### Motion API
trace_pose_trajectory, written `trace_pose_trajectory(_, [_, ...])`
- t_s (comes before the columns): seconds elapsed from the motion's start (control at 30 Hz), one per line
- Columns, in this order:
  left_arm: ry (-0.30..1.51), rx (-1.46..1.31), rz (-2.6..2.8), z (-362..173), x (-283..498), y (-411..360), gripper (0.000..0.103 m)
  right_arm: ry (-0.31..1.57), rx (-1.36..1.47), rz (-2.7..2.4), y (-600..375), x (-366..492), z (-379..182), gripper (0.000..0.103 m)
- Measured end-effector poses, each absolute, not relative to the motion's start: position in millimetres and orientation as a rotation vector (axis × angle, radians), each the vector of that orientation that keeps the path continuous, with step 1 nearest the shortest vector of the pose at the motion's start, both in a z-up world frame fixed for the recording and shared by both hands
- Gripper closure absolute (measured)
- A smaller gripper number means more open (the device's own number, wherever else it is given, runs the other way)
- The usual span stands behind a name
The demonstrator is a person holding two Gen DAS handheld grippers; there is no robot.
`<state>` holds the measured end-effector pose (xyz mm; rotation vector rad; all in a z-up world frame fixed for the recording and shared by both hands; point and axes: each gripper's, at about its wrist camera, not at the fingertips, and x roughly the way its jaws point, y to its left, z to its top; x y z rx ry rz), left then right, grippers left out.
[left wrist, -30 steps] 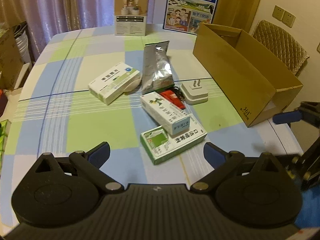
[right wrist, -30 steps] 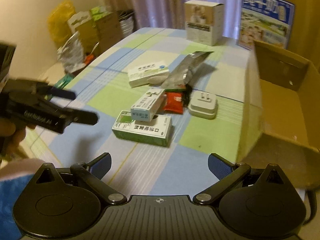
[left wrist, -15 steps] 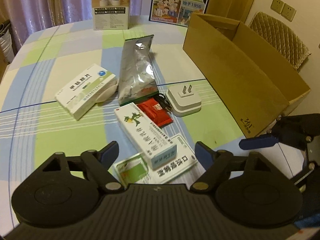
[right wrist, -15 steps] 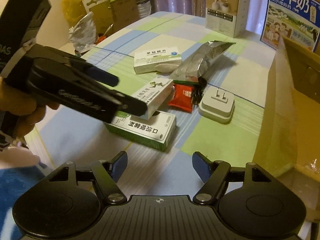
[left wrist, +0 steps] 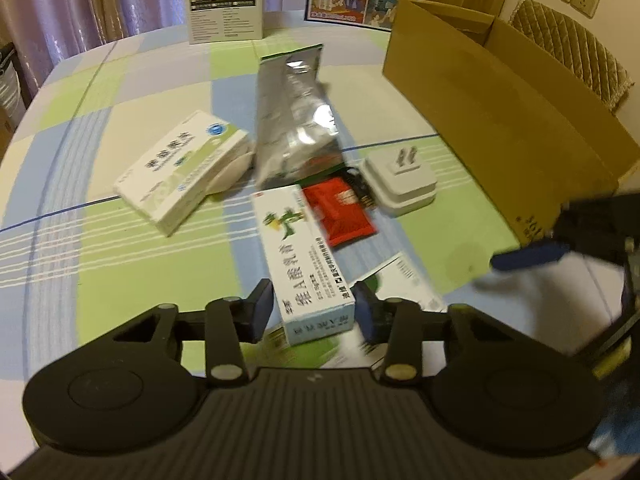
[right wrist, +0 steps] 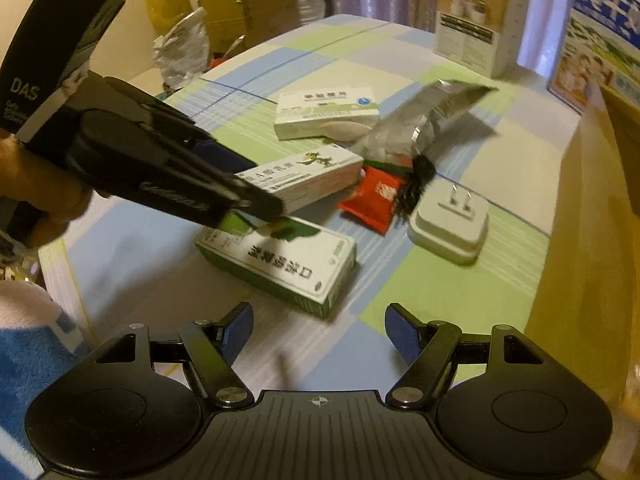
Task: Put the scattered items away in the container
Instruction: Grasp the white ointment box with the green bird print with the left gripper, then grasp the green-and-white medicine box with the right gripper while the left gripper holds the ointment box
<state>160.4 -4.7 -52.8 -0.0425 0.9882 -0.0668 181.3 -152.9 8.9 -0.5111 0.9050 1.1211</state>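
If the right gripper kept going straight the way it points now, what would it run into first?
Most likely the green-and-white box lying flat just ahead of the right gripper, whose jaws are open and empty. Depth is hard to judge; it might touch the tablecloth just short of the box instead.

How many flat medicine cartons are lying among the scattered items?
3: the ointment carton between the left tongs, the green carton beneath it, and the white-green carton farther left. More may be hidden.
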Motion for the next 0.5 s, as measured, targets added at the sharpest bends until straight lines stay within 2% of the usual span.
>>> trace_pose_trajectory(0.13, [1.003,-0.030,-0.057,-55.4,140.4,23.7,0.069,0.873,-0.590,1.169,-137.2,179.0,8.0,0.031])
trace_pose_trajectory(0.23, [1.023,-0.044,-0.041,-61.4,130.0,40.9,0.071,0.836,-0.679,1.207,-122.8,175.7,4.5,0.026])
trace_pose_trajectory(0.3, [1.017,-0.059,-0.043,-63.2,124.4,47.7,0.065,0.803,-0.751,1.229,-113.6,175.8,1.2,0.021])
trace_pose_trajectory(0.4, [0.992,-0.048,-0.052,-63.4,120.4,49.9,0.055,0.775,-0.830,1.264,-100.8,180.3,-4.4,0.020])
trace_pose_trajectory(0.5, [0.970,-0.015,-0.072,-64.2,121.5,48.6,0.051,0.771,-0.896,1.297,-88.2,187.4,-12.0,0.020])
